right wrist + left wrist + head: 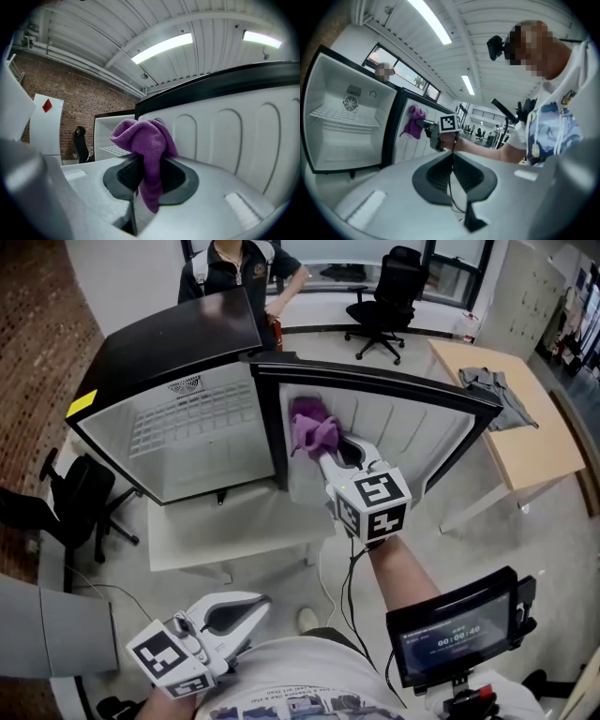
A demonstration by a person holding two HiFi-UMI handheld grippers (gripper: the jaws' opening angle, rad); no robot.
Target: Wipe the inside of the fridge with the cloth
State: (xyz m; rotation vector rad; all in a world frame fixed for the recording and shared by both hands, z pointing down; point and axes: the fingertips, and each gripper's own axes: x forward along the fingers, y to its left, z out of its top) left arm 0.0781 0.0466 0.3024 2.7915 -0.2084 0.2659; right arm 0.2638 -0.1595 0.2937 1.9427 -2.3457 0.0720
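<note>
The purple cloth (145, 140) is clamped between the fingers of the right gripper (147, 174). Its bunched top swells out past the fingertips, and a narrow tail hangs back down through the slot between them. The jaws are closed as far as the fabric allows.

Just beyond the fingertips stands the white ribbed inner liner of the fridge (169, 343) door (225, 131). In the head view the cloth (314, 432) lies over the upper part of that liner, on the hinge side. It seems to be against the liner, though no view shows the contact plainly. To the left of the right gripper (328, 454) fingers the cabinet stands open, with a wire shelf (192, 418) across its white interior.

The left gripper (251, 610) is held low, close to the person's body and well apart from the fridge. In its own view the left gripper (452, 169) has both jaws pressed together along one seam, with nothing caught in them. Far ahead of its fingertips are the open cabinet, the cloth (414, 123) and the right gripper.

Beyond the fridge a person (239, 263) stands, with an office chair (389, 296) to the right. Right of the door is a wooden table (525, 442) with a grey garment (492, 390) on it.
</note>
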